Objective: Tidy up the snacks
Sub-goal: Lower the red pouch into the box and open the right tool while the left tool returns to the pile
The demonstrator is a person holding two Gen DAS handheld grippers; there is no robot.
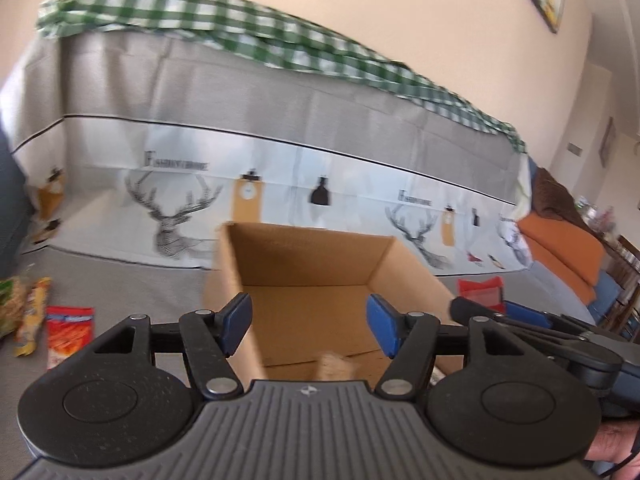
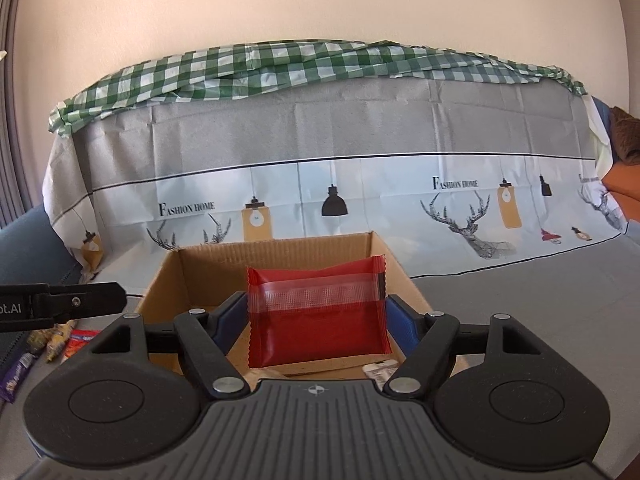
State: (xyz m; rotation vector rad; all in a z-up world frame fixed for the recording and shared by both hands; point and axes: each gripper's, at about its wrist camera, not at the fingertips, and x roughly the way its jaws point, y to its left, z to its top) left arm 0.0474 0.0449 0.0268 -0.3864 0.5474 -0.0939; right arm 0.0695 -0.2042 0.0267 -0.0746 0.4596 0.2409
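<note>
now the red snack packet (image 2: pixel 318 316) stands between the blue pads of the right gripper (image 2: pixel 318 320), above the open cardboard box (image 2: pixel 276 250); if the pads press it or already let go, i cannot tell. to do it well, release it low over the box floor. the left gripper (image 1: pixel 308 326) is spread and empty. loose snacks (image 1: pixel 44 316) at the left are blurred, their labels unreadable.
</note>
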